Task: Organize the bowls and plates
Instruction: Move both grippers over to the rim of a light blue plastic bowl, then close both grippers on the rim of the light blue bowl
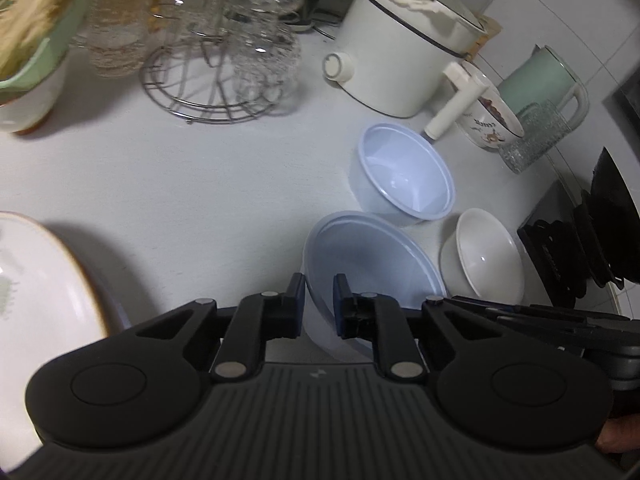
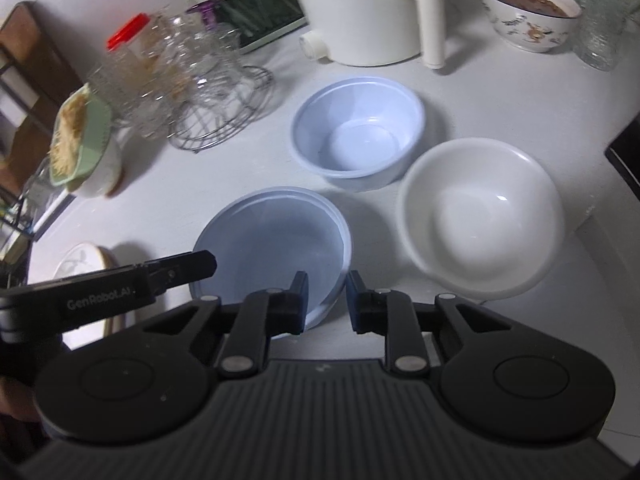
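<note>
On the white desk [image 2: 160,216] three empty bowls sit close together. Nearest both cameras is a pale blue plastic bowl [image 2: 272,236], shallow and wide. Left gripper [image 1: 318,300] has narrowed onto this bowl's left rim: one finger stands outside the wall, the other inside, and the rim passes between the pads. Right gripper [image 2: 327,298] has likewise closed narrow on the opposite, right rim of the same bowl, one finger inside, one outside. In the right wrist view the left gripper's finger reaches in from the left and meets the bowl's edge.

Behind this bowl sits a second blue bowl [image 2: 358,132], deeper, upright, just apart from the first. A white bowl [image 2: 482,216] stands to the right of both, near but not touching.

Farther back: a white electric pot [image 1: 404,36] with a glass lid and side handle, a patterned bowl [image 2: 530,12] holding something brown, and a wire rack [image 1: 208,80] with clear glasses. At far left lies a white plate [image 1: 40,300] with a brown edge. Motion blur softens the left-side objects.
</note>
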Available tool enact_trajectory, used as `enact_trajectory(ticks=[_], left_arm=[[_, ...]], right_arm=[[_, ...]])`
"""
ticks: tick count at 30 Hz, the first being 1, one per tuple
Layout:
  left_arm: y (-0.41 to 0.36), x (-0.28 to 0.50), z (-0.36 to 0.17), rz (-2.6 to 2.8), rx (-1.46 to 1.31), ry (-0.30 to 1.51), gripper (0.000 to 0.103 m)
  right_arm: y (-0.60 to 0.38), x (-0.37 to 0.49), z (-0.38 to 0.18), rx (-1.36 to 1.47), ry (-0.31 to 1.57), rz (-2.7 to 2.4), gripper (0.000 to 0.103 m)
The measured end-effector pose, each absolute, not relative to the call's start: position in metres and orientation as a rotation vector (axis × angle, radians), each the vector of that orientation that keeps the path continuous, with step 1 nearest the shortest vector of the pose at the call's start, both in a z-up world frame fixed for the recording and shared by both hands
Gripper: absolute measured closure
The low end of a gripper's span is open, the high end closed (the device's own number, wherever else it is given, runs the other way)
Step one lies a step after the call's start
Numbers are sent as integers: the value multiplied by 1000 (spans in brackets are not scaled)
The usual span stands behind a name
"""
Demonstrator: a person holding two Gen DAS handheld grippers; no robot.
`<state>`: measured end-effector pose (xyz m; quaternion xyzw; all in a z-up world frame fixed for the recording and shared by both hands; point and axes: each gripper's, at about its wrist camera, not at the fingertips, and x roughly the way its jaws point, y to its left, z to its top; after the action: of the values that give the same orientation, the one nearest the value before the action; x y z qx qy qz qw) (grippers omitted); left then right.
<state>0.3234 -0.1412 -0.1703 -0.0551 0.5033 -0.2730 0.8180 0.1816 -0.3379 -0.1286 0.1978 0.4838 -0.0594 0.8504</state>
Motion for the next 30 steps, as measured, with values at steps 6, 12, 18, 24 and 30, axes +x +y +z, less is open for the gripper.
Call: enact_trajectory(ticks=[6,12,18,24,30], left_arm=[[-120,323,-168,-521,-104,1076,86],[-105,324,-175,-482,-93,1096,86],[-96,329,-179,-456,-99,1108,85],[-92,330,-171,-417,-39,1112,82],[-85,320,-141,-396,-21,1063,72]], right_arm=[[-319,187,-129,396,1005,-53,80],[-304,189,-136,395,998,-16,80],[-297,195,-141,378,979,20,80],[-295,195,-137,361,954,15,77],[-297,188,-112,313,895,11,57]])
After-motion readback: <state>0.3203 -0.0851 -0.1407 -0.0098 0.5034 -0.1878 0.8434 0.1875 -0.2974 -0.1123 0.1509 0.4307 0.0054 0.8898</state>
